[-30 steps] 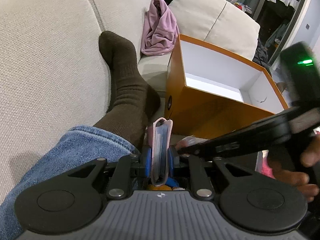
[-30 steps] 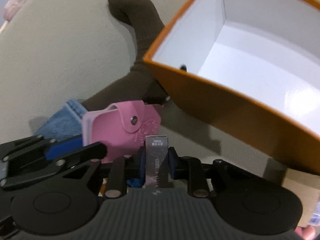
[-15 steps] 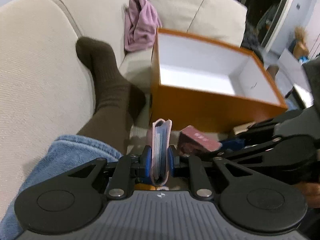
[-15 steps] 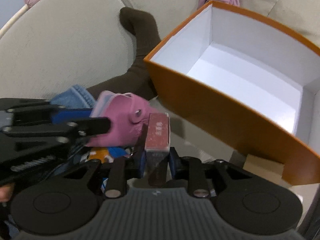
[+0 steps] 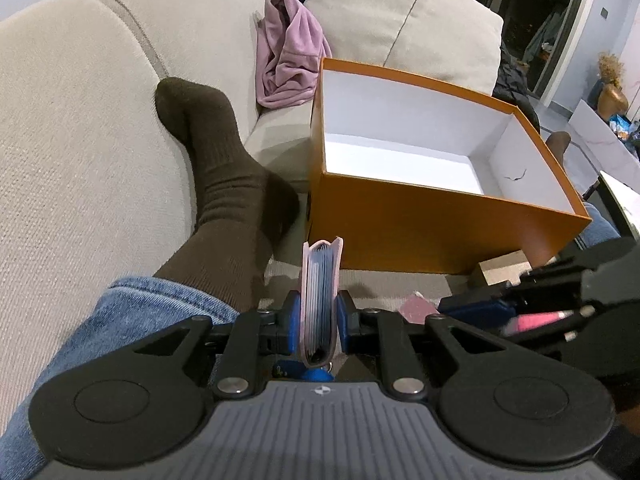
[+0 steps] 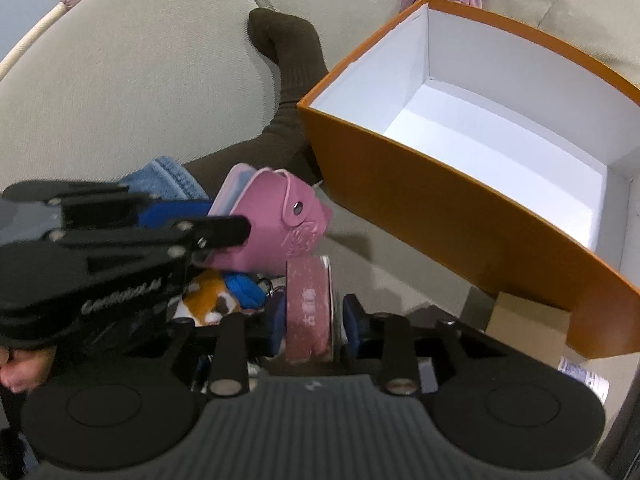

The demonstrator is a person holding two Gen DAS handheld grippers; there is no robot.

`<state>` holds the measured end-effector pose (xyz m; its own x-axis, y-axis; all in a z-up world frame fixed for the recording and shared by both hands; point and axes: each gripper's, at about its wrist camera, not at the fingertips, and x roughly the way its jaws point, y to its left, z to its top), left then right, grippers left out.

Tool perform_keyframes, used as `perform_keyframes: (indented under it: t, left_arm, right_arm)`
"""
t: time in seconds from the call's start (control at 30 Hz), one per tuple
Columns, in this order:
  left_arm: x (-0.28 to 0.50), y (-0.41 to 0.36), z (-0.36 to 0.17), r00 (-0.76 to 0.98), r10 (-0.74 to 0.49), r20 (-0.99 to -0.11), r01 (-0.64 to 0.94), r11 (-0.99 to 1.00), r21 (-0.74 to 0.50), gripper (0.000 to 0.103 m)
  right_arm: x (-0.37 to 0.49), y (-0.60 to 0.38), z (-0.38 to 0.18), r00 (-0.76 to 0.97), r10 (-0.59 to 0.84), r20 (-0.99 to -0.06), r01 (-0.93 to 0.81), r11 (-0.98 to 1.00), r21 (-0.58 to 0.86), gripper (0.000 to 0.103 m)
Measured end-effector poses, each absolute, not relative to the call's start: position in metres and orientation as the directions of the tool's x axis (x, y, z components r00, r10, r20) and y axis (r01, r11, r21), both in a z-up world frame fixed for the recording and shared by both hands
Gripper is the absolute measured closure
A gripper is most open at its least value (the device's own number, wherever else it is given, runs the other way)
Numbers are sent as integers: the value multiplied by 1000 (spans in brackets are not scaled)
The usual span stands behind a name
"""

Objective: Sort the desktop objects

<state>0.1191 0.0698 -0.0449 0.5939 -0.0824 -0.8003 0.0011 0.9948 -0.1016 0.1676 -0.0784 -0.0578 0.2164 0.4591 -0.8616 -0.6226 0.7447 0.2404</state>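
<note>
Your right hand is mostly cut off; the items under both tongs are blurred and half hidden. You're on a beige sofa (image 5: 100, 160) with a pink garment (image 5: 288, 60) on it. Left gripper (image 5: 320, 320) pinches the pink card holder (image 5: 320, 300) upright. Right gripper (image 6: 310, 320) jaws are opening, with the maroon box (image 6: 308, 312) between them. Orange box (image 5: 420, 224) sits just ahead-right of both.

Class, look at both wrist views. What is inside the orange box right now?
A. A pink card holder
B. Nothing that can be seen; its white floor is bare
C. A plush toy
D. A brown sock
B: the orange box shows only bare white floor and walls in both views, while the pink card holder sits clamped in the left tool, outside the box.
</note>
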Motion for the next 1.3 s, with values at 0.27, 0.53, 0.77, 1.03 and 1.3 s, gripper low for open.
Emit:
perform_keyframes:
  t: [0.27,0.53,0.77,1.03,1.3]
  left_arm:
    - [125,58,-47,596,-48,-801,27,999,-40,83]
    - [114,60,-3,639,-98,-763,55,995,-82,85]
    - [121,58,66,759,-125,-639,89,992,-88,86]
    - [177,48,87,831,-106,-546,77,994,-76,103]
    - [198,52,46,761,-124,-637,78,992,-100,103]
  right_arm:
    - [170,-87,-58,214,484,-849,-588,757,284,78]
    - [174,-114,-12,276,590,-759,-560,740,372,79]
    - [190,-132,44,430,642,-635,-546,745,383,79]
    - [238,-127,34,497,582,-644,-451,807,382,78]
    - [272,-130,-11,409,594,-693,-396,800,451,79]
